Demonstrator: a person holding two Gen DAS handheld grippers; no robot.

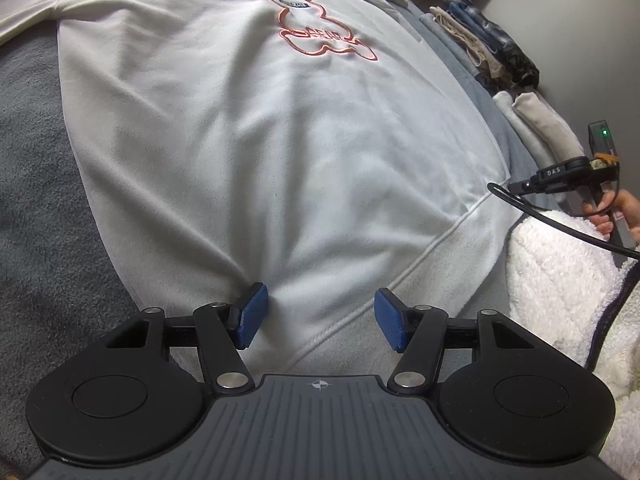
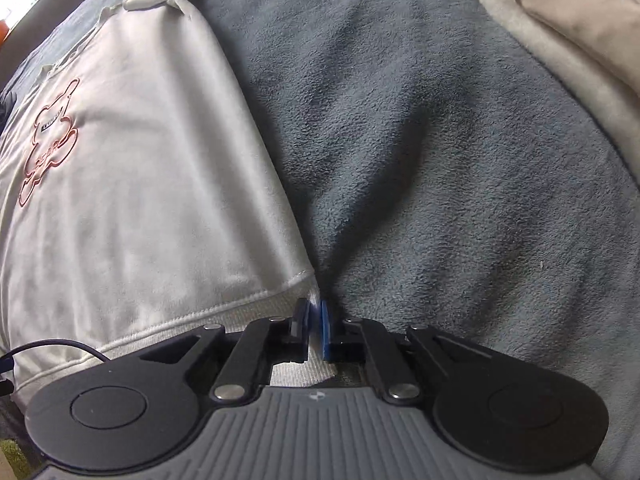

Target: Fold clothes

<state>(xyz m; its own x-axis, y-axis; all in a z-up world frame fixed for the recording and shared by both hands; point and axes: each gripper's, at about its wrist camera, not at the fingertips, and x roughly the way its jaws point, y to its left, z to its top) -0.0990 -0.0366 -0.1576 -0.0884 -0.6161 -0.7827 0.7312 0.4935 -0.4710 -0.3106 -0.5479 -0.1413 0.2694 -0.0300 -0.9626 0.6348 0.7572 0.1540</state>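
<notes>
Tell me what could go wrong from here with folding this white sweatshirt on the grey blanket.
The right gripper is shut at the hem corner of the white sweatshirt, right on the grey blanket; it may have pinched blanket too, dragging it along in the lift.

The left gripper is open over the hem; lifting now would raise one corner only and skew the fold.

The cable by the hem could snag the fabric.
</notes>
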